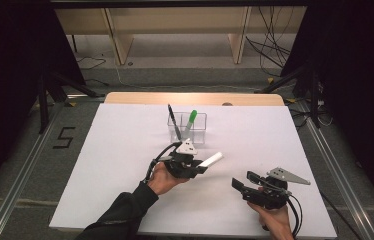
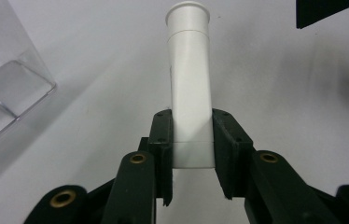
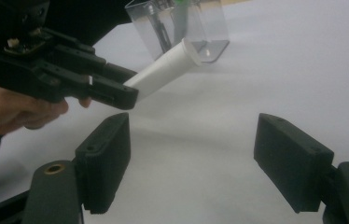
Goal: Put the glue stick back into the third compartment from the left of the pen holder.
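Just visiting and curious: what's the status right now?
Left claw shut on white marker, lifted off table. Right claw open, empty. Clear holder ahead with black pen and green marker; nothing in the way.

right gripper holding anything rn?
No: in the right gripper view the right gripper has its jaws wide apart over bare white table, while the white marker sits clamped in the left gripper.
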The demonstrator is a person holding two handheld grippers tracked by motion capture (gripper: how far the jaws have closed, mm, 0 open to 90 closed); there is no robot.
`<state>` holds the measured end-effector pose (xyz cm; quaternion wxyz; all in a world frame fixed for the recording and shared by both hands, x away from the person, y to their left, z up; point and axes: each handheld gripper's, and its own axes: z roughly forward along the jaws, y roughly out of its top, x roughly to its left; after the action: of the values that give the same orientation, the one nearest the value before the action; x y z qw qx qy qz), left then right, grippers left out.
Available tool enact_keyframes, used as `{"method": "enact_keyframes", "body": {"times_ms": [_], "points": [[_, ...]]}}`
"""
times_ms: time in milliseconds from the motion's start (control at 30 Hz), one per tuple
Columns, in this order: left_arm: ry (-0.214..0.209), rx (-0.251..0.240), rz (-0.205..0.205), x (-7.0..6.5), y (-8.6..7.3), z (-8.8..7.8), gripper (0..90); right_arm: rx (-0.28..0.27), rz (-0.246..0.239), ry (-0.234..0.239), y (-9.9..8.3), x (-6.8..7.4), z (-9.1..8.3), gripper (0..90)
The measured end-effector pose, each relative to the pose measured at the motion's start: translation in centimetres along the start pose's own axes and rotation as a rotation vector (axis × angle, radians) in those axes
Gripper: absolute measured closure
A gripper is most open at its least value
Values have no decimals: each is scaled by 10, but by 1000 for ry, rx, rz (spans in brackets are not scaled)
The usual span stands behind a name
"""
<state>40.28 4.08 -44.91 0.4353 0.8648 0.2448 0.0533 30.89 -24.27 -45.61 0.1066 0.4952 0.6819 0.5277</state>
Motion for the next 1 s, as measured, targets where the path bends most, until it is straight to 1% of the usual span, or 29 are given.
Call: {"method": "enact_keyframes", "body": {"times_ms": [67,200,233,367,500,533,633,767,900,1000], "points": [[7,-8,-2,0,-3,-3,708,3,21,13,3,2,5,280],[10,-21,-12,-1,-8,-7,708,4,46,32,10,5,15,281],[13,-24,-13,-2,-10,-8,708,4,56,45,12,6,18,281],[13,-34,-18,-3,-15,-11,708,14,76,71,19,12,31,282],[18,-45,-30,-4,-18,-14,708,24,120,101,21,13,41,282],[19,-47,-31,-3,-19,-14,707,27,132,102,21,13,43,283],[24,-50,-39,-3,-22,-14,708,37,145,91,21,12,50,287],[24,-65,-52,-3,-23,-15,708,43,188,116,20,13,58,294],[25,-82,-46,-7,-23,-17,707,48,213,124,21,14,63,301],[26,-84,-37,-8,-23,-18,707,48,243,135,21,15,67,309]]}}
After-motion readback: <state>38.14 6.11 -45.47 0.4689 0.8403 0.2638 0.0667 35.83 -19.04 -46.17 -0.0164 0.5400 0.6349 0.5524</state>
